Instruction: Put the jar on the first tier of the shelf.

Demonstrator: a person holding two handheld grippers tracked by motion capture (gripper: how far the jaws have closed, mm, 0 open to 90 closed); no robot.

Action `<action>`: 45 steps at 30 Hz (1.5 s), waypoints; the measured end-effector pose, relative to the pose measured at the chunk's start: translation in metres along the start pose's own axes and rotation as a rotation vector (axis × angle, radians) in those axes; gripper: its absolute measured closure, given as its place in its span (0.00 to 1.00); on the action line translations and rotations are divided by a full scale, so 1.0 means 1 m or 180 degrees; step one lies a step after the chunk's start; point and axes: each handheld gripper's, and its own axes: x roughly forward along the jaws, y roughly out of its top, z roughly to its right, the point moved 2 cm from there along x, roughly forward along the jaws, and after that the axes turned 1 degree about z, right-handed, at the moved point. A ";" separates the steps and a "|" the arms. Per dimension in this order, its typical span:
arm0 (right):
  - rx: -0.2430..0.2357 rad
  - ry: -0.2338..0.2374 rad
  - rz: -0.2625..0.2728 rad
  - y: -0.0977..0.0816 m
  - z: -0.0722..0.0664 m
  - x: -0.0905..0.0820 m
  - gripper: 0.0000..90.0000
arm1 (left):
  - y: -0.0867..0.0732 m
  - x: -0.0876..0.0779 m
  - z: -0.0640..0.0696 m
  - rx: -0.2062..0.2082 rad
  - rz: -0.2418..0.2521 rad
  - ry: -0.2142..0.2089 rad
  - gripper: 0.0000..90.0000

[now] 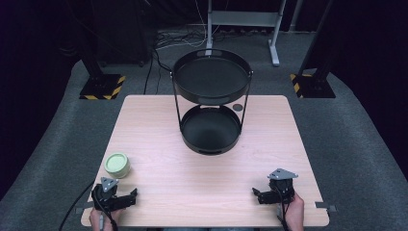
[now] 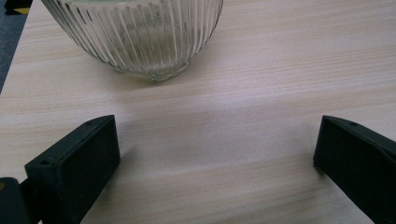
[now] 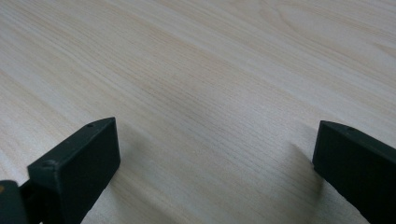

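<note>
High view: a pale wooden tabletop (image 1: 202, 163) stands on grey carpet in a dark room. At its far middle stands a black two-tier round tray stand (image 1: 211, 77), its upper tray above a lower one (image 1: 210, 131). Near the left edge sits a ribbed glass bowl (image 1: 117, 165), which looks pale green from above. The left tongs (image 1: 133, 195) lie at the near left corner, held in a hand, just near of the bowl and apart from it, tips pointing right. The right tongs (image 1: 255, 193) rest at the near right corner in the other hand (image 1: 290, 208), tips pointing left, well apart from the bowl.

Left gripper view: the two black jaws stand wide apart with bare wood between them, gripping nothing. The clear ribbed glass bowl (image 2: 140, 35) sits on the tabletop (image 2: 261, 93) beyond the jaws, towards the upper left of the view, not touching either jaw.

Right gripper view: the jaws are likewise spread wide and hold nothing, with bare wood grain of the tabletop (image 3: 210, 84) between and beyond them.
</note>
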 end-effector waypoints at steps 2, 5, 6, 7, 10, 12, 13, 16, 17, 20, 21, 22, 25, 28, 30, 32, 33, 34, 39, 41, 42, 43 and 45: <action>0.0001 0.0010 -0.0004 0.000 0.000 0.000 0.00 | 0.000 0.000 0.000 0.0002 0.0002 -0.0014 0.00; 0.0000 0.0027 -0.0008 0.000 0.001 0.000 0.00 | 0.000 0.000 0.000 0.0000 0.0025 -0.0050 0.00; 0.0000 0.0028 -0.0008 0.000 0.001 0.000 0.00 | 0.000 0.000 0.000 -0.0011 0.0031 -0.0061 0.00; -0.0003 0.0025 -0.0007 0.000 0.001 0.000 0.00 | 0.000 0.000 -0.001 -0.0022 0.0039 -0.0070 0.00; 0.0004 0.0033 -0.0013 0.000 0.001 0.001 0.00 | 0.000 0.000 -0.002 -0.0039 0.0077 -0.0075 0.00; 0.0002 0.0033 -0.0012 0.000 0.001 0.001 0.00 | 0.001 -0.001 -0.002 -0.0040 0.0071 -0.0039 0.00; 0.0000 0.0032 -0.0011 0.000 0.001 0.001 0.00 | 0.001 0.000 -0.002 -0.0041 0.0072 -0.0030 0.00; -0.0005 0.0039 -0.0012 0.001 0.001 0.001 0.00 | 0.001 -0.001 -0.003 -0.0043 0.0081 -0.0041 0.00; -0.0007 0.0040 -0.0012 0.001 0.001 0.001 0.00 | 0.001 -0.001 -0.003 -0.0050 0.0091 -0.0051 0.00; -0.0011 0.0038 -0.0009 0.001 0.001 0.001 0.00 | 0.001 -0.003 -0.004 -0.0082 0.0150 -0.0061 0.00; -0.0009 0.0038 -0.0010 0.001 0.001 0.001 0.00 | 0.000 -0.003 -0.004 -0.0098 0.0179 -0.0054 0.00; -0.0009 0.0040 -0.0010 0.001 0.001 0.001 0.00 | 0.000 -0.003 -0.004 -0.0094 0.0189 -0.0046 0.00; -0.0011 0.0041 -0.0010 0.001 0.001 0.001 0.00 | 0.000 -0.004 -0.004 -0.0078 0.0207 -0.0045 0.00; -0.0011 0.0041 -0.0010 0.001 0.001 0.001 0.00 | 0.001 -0.005 -0.004 -0.0078 0.0219 -0.0059 0.00; -0.0013 0.0042 -0.0011 0.001 0.001 0.001 0.00 | 0.001 -0.005 -0.005 -0.0093 0.0224 -0.0085 0.00; -0.0013 0.0042 -0.0009 0.001 0.001 0.001 0.00 | 0.002 -0.005 -0.005 -0.0093 0.0242 -0.0112 0.00; -0.0012 0.0042 -0.0010 0.001 0.001 0.001 0.00 | 0.004 -0.005 -0.005 -0.0093 0.0253 -0.0121 0.00; -0.0012 0.0043 -0.0010 0.001 0.001 0.001 0.00 | 0.006 -0.006 -0.005 -0.0077 0.0261 -0.0114 0.00; -0.0012 0.0042 -0.0010 0.001 0.001 0.001 0.00 | 0.012 -0.006 -0.006 -0.0043 0.0296 -0.0094 0.00; -0.0012 0.0042 -0.0010 0.001 0.001 0.001 0.00 | 0.014 -0.006 -0.007 -0.0059 0.0312 -0.0088 0.00; -0.0012 0.0042 -0.0011 0.001 0.001 0.001 0.00 | 0.016 -0.006 -0.007 -0.0055 0.0322 -0.0082 0.00; -0.0012 0.0043 -0.0011 0.001 0.001 0.001 0.00 | 0.017 -0.007 -0.008 -0.0043 0.0328 -0.0076 0.00; -0.0012 0.0042 -0.0010 0.001 0.001 0.001 0.00 | 0.019 -0.008 -0.009 -0.0024 0.0359 -0.0067 0.00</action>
